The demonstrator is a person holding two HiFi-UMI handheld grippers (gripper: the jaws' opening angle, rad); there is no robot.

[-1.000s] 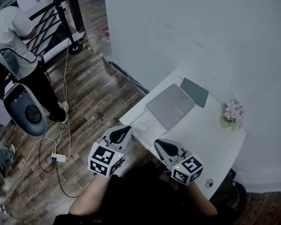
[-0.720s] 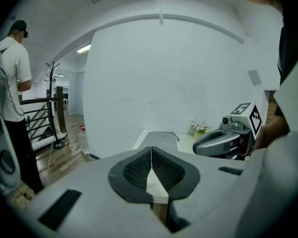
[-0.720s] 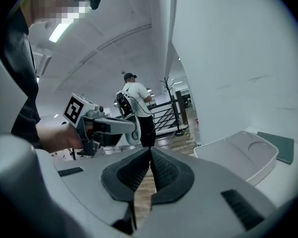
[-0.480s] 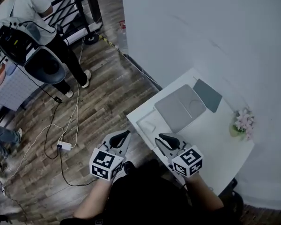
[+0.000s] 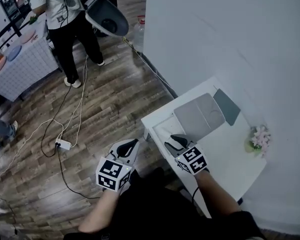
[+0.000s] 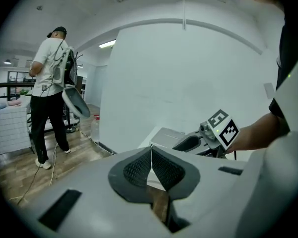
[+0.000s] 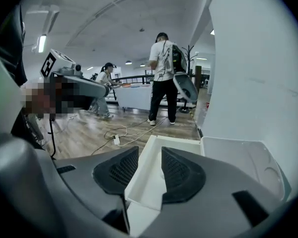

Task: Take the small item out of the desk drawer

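Observation:
The white desk (image 5: 225, 156) stands against the wall, and its drawer (image 5: 159, 128) is pulled out at the left end, showing a pale inside. I cannot make out a small item in it. My right gripper (image 5: 177, 139) hangs over the drawer's near side. In the right gripper view its jaws (image 7: 150, 165) are opening, with the drawer's white front rim (image 7: 139, 180) in the gap and neither pad pressing on it. My left gripper (image 5: 132, 145) is off the desk above the wooden floor. Its pads (image 6: 150, 163) meet with nothing between them.
A grey closed laptop (image 5: 199, 115), a dark pad (image 5: 228, 106) and a small pot of pink flowers (image 5: 257, 136) lie on the desk. Cables and a power strip (image 5: 63, 144) trail over the floor. A person in a white shirt (image 5: 64, 4) stands at the back left beside a white table (image 5: 20, 64).
My right gripper has moved forward to the drawer at the desk's left end. The person in the background has walked further away. The left gripper has hardly moved.

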